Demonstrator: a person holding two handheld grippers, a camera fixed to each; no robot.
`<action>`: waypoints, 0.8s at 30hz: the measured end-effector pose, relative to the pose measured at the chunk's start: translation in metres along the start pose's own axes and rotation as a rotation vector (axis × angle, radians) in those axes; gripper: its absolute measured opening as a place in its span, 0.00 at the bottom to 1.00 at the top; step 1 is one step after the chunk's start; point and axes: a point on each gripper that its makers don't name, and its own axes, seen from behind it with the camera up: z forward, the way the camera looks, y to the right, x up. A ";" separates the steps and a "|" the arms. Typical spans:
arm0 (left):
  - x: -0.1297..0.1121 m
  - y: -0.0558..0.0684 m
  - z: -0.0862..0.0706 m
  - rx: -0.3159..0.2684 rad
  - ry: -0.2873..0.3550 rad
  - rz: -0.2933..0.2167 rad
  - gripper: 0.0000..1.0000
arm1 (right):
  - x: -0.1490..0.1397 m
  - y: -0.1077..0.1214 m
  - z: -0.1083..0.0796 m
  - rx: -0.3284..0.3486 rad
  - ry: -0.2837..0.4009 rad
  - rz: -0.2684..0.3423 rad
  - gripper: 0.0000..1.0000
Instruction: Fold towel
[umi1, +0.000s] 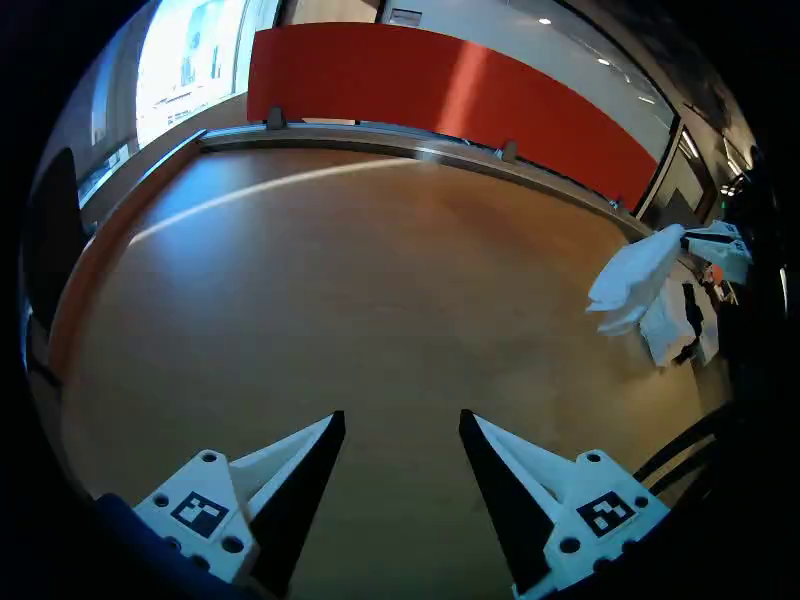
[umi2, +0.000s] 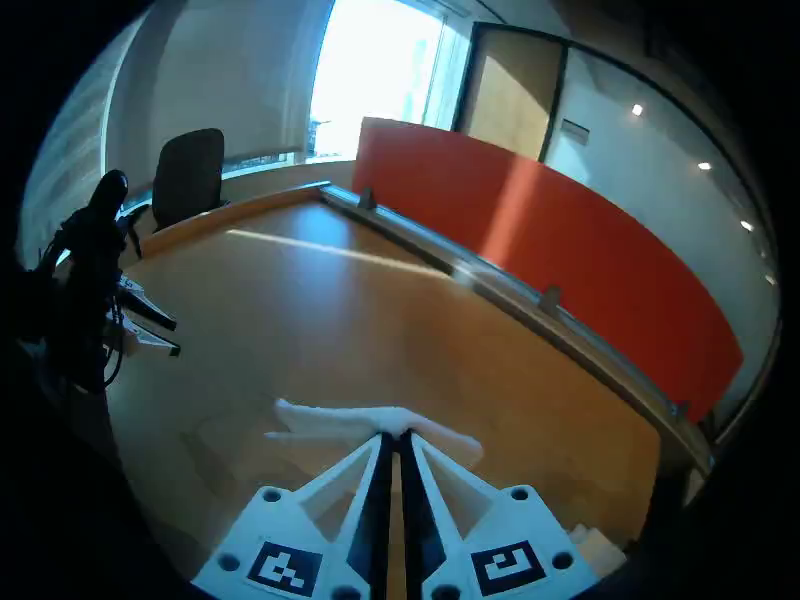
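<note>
Up close, the right gripper (umi2: 397, 437) pinches the towel (umi2: 322, 419), which bunches white beyond the wide-open, empty left gripper (umi1: 400, 425).

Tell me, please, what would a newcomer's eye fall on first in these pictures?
First comes the long red panel, which stands along the far edge of the wooden table. Next is the white towel, pinched at the tip of the shut right gripper just above the table. The left gripper is open over bare wood.
</note>
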 end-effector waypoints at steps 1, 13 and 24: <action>0.000 0.000 0.000 0.000 0.000 0.001 0.84 | 0.000 0.007 -0.003 -0.008 0.000 0.000 0.05; -0.001 0.004 -0.001 0.001 -0.004 0.003 0.84 | -0.008 0.083 -0.034 -0.098 -0.015 0.010 0.05; -0.003 0.005 -0.001 0.007 -0.010 0.009 0.84 | -0.019 0.143 -0.058 -0.175 -0.042 0.019 0.05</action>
